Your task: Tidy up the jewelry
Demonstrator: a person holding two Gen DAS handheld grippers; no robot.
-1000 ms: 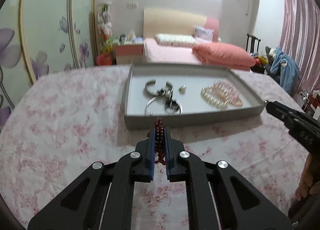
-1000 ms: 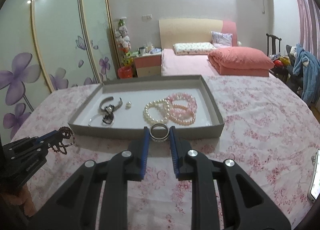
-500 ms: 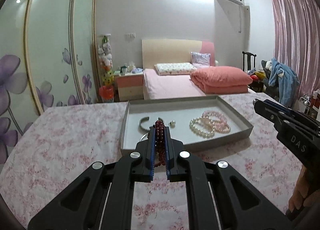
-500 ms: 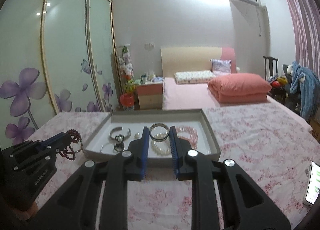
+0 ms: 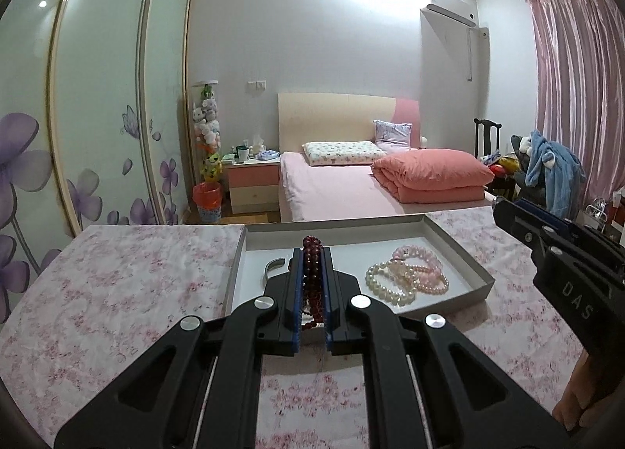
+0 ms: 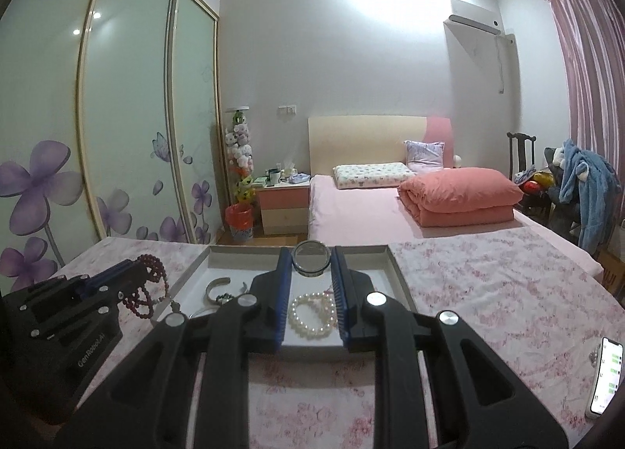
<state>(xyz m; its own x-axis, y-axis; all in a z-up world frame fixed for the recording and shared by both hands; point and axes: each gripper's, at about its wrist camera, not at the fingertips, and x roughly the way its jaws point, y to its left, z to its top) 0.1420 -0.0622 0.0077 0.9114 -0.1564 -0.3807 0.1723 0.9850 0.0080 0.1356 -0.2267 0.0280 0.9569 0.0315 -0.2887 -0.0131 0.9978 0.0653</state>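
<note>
Above the tray (image 5: 465,253), left claw (image 5: 312,269) grips red beads (image 5: 312,277), right claw (image 6: 312,265) a bangle (image 6: 310,263); next, lower and release.

A tray (image 5: 461,249) sits on the worktop (image 5: 117,292), with the bed (image 5: 336,191) behind it. In the tray, a cluster of bead bracelets (image 5: 406,277) lies to the right and a cuff bangle (image 6: 218,287) to the left. A nightstand (image 5: 254,185) stands left of the bed, a bin (image 5: 207,201) left of that, and a chair (image 5: 488,144) to the bed's right. A phone (image 6: 605,376) lies on the worktop, far right.
</note>
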